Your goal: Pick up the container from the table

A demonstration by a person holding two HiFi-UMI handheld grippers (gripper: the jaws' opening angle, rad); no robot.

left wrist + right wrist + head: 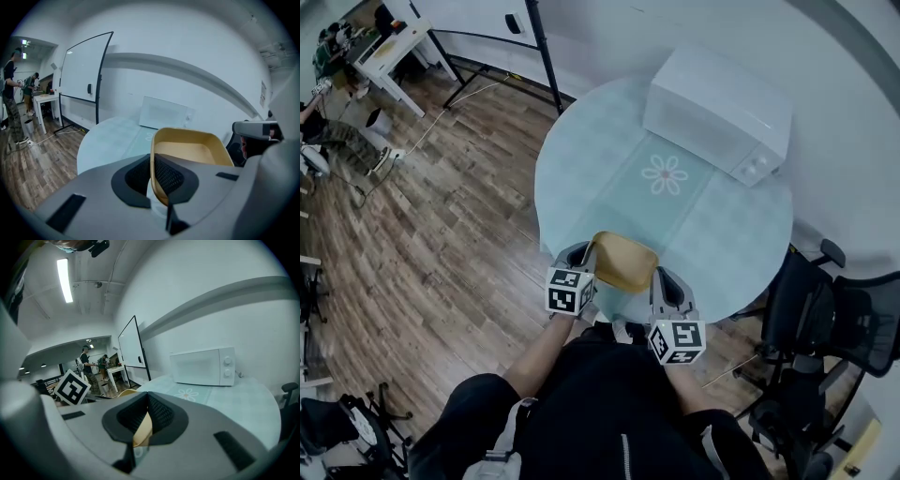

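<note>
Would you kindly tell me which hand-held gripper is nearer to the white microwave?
Right. The right hand-held gripper grips the yellow container by the rim on the white microwave side. The left hand-held gripper grips the opposite rim, farther from it.

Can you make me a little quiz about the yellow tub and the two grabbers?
1. True or false: the left gripper has its jaws shut on the rim of the yellow container.
2. Which white machine stands on the round table? A toaster, B microwave, C kettle.
3. Fill in: the picture on the mat is a ____.
Key: 1 true; 2 B; 3 flower.
</note>
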